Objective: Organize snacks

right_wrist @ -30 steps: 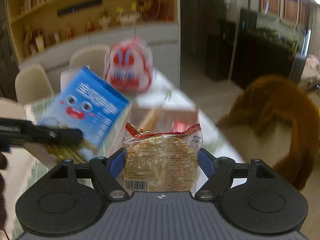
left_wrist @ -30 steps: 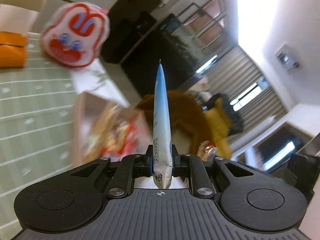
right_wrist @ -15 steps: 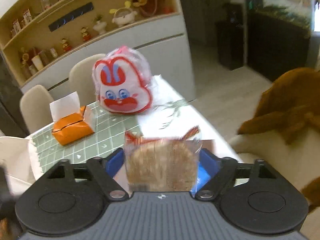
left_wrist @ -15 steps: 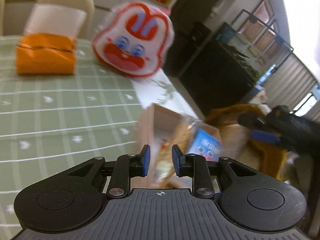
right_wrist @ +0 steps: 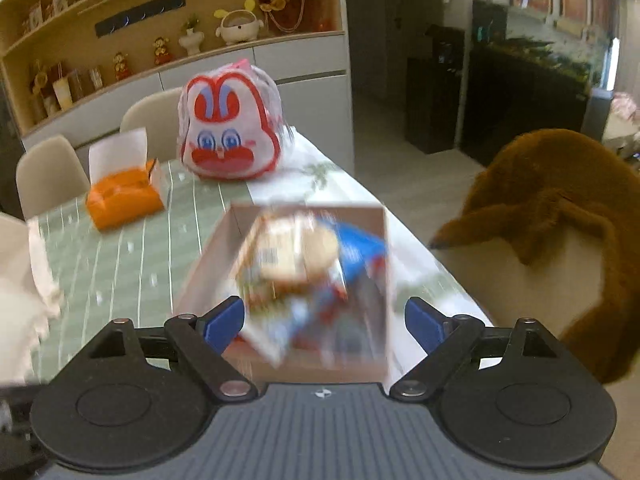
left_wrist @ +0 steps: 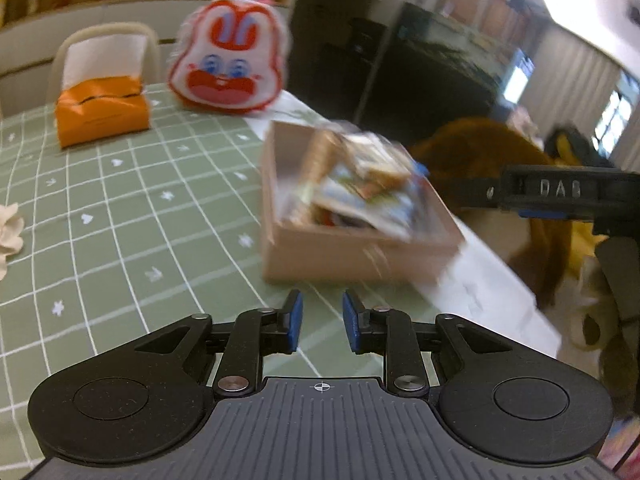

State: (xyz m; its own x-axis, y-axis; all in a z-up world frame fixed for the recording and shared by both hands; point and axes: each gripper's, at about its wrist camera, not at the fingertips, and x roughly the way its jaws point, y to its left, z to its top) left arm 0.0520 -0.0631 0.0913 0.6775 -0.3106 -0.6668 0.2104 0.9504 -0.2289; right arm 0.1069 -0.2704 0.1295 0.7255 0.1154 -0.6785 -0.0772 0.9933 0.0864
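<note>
Green checked tablecloth (left_wrist: 120,216) fills the near ground under the left gripper (left_wrist: 322,322), whose jaws are closing on nothing; the blue packet pinched a second ago is gone from them. At two o'clock from it, the cardboard box (left_wrist: 340,252) is seen heaped with snack packets (left_wrist: 360,184). The right gripper (right_wrist: 324,322) is spread wide and empty above that box, its cracker pack (right_wrist: 288,256) released, blurred, among the others. Two more snacks are judged stowed. Farther off, at eleven o'clock, an orange tissue box (left_wrist: 102,114) is seen.

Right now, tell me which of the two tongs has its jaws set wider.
The right tongs: their blue pads stand far apart, spanning the snack box below. The left tongs show only a narrow, empty gap, closing, over the green tablecloth.
</note>
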